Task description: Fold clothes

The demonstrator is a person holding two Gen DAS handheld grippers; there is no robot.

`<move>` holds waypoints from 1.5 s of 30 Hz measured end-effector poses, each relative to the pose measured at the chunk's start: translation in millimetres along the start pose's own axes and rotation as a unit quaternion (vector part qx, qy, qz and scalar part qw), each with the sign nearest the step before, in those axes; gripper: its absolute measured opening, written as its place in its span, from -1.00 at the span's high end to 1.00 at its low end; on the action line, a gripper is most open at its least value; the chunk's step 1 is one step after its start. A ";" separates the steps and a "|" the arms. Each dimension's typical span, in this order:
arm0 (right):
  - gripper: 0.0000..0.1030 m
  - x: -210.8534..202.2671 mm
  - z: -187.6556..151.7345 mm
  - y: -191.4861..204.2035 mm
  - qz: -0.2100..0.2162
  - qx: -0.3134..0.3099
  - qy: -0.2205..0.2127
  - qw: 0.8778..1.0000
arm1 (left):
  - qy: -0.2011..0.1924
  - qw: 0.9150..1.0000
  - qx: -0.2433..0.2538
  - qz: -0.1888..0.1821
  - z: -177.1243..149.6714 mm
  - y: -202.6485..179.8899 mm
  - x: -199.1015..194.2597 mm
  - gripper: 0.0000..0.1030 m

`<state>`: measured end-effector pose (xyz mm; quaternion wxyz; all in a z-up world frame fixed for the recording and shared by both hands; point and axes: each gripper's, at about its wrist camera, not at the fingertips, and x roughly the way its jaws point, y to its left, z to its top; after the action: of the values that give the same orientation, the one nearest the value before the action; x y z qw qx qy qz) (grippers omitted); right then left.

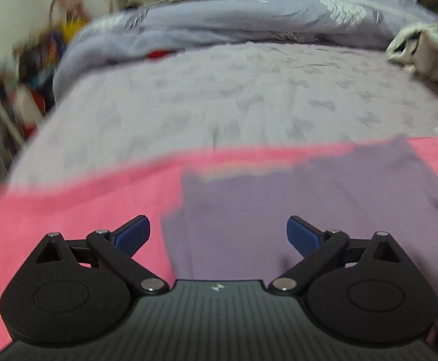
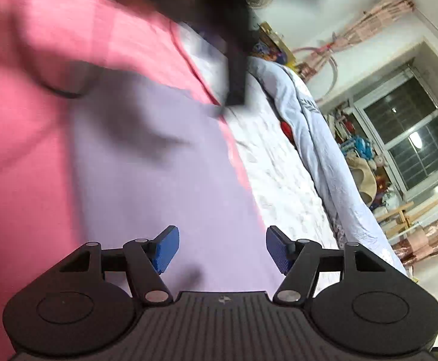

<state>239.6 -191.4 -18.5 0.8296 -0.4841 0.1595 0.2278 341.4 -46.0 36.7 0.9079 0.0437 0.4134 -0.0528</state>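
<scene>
A pale purple garment [image 1: 324, 198] lies flat on a pink cloth [image 1: 68, 207] spread over the bed. My left gripper [image 1: 218, 234] is open and empty, hovering just above the purple garment's near left part. My right gripper [image 2: 222, 248] is open and empty above the same purple garment [image 2: 158, 180], with the pink cloth [image 2: 23, 150] on its left. A dark blurred shape [image 2: 234, 60], which looks like the other gripper, crosses the top of the right wrist view.
The bed's lilac patterned sheet [image 1: 219, 99] stretches beyond the pink cloth. A rolled grey-blue quilt [image 1: 249, 21] lies along the far side. Crumpled clothes [image 1: 423, 51] sit at the right. Clutter stands by the window [image 2: 414, 138].
</scene>
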 end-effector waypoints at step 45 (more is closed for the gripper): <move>-0.99 -68.0 -7.1 18.4 0.026 0.021 0.034 0.999 | 0.072 0.997 -0.031 -0.021 -93.1 5.3 -12.8 -1.00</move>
<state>172.0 -205.0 -2.5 0.8275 -0.4696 0.2051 0.2294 264.3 -28.6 -14.4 0.8755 0.0105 0.4799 -0.0556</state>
